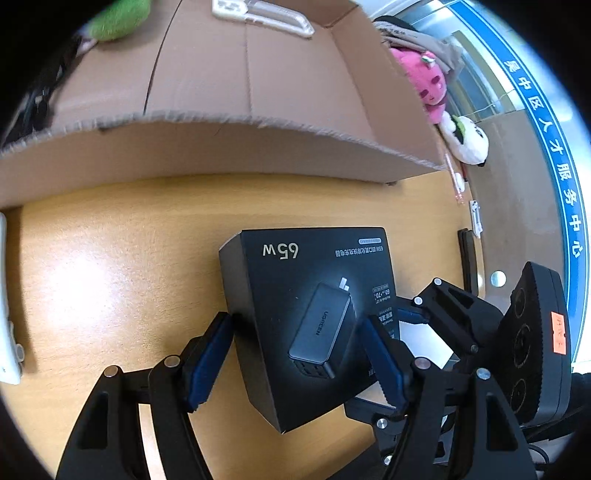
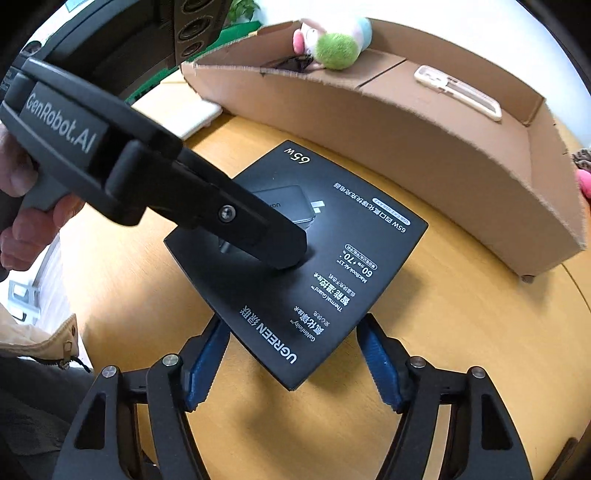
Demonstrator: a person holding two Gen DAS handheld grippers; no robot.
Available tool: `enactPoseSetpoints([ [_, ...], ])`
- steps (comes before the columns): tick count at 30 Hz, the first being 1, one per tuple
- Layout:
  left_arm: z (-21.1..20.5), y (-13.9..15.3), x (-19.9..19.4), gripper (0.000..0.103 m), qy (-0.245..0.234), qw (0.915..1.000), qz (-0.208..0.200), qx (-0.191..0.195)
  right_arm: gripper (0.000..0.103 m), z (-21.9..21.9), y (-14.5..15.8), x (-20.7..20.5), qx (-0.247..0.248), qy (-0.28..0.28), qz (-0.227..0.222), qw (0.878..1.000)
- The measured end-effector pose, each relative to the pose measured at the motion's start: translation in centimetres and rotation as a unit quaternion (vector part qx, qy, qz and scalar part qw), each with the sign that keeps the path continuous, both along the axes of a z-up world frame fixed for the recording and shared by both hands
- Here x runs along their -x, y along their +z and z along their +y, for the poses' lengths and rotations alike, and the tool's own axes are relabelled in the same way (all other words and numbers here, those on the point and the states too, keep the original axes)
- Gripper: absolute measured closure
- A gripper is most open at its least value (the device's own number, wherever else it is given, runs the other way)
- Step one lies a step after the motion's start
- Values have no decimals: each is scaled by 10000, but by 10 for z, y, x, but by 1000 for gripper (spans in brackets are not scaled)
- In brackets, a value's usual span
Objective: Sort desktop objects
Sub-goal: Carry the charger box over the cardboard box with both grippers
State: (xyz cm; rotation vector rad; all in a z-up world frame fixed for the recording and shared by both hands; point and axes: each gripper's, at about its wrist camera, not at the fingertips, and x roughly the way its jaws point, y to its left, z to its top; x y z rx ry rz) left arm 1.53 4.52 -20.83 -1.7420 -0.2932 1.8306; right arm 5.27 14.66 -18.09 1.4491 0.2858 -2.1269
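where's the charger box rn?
Charger box sits on the wooden table, in front of the cardboard tray, between the left gripper pads; the right gripper straddles its near corner.

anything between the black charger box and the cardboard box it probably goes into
Nothing on the table between them. Only the cardboard box's own near wall stands in the path, so the charger box must be lifted over it.

One black charger box point(image 1: 295, 295) on the worktop point(image 1: 110, 266). One cardboard tray point(image 1: 207, 85), with one white case point(image 1: 258, 13) and one green plush point(image 1: 116, 18) inside. Two plush toys upper right: pink point(image 1: 424, 79), white point(image 1: 467, 142).
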Motion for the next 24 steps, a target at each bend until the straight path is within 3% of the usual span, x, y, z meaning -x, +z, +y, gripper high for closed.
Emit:
enactPoseSetpoints([
  [8,-4,43,-1,32,-46,9992,394,4,27,-12,45,29,-167,-117,229,9995],
  [12,-9,68,2,32,-33,9980,624,-75,27,-6,80,5,-73,-231,378,9990],
  [24,-17,118,15,32,56,9923,1222,-205,27,-13,128,31,-1,-325,945,9950],
])
